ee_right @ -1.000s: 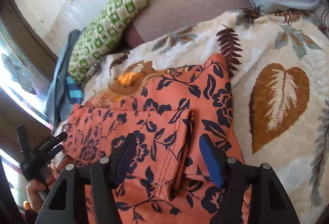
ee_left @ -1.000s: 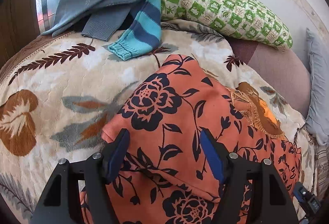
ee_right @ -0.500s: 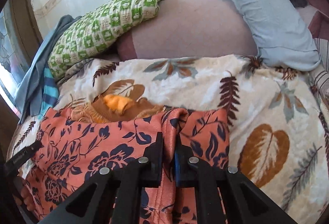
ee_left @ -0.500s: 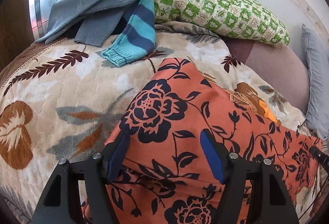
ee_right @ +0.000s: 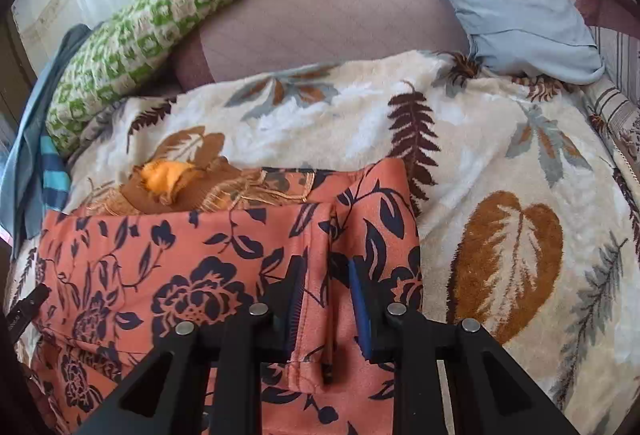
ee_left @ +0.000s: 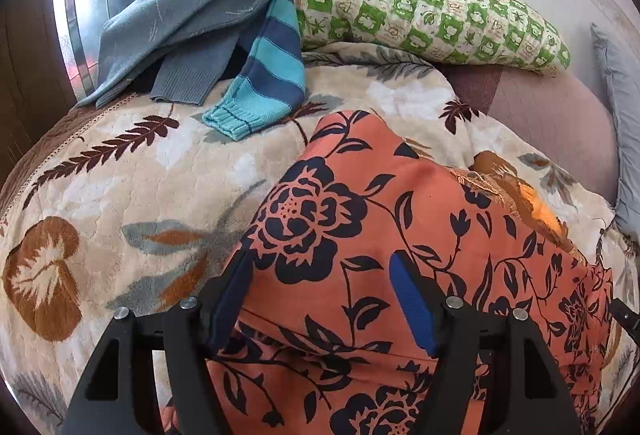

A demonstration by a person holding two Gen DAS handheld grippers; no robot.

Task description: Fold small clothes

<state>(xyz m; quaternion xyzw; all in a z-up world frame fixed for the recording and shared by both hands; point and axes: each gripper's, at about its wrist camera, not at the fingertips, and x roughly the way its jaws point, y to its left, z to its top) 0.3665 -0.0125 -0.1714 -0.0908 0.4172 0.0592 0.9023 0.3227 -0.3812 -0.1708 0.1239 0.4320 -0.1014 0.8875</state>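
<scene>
Your orange floral garment (ee_left: 360, 219) lies on the leaf-print blanket (ee_left: 120, 171), one flap already folded over, more folds left. Left gripper (ee_left: 320, 291) straddles it wide open; right gripper (ee_right: 324, 291), partly open, brackets the folded edge at 6 o'clock, gripping nothing.

Between the fingers lies the orange floral garment (ee_left: 400, 235), a smooth, matt woven cloth. Beyond the fingertips, the leaf-print blanket (ee_left: 132, 171) looks plush and fuzzy, the striped sleeve (ee_left: 268, 75) ribbed knit.

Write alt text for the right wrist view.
The right gripper, jaws partly open, straddles a fold in an orange floral garment spread on a leaf-patterned blanket. A green checked pillow lies behind.
</scene>
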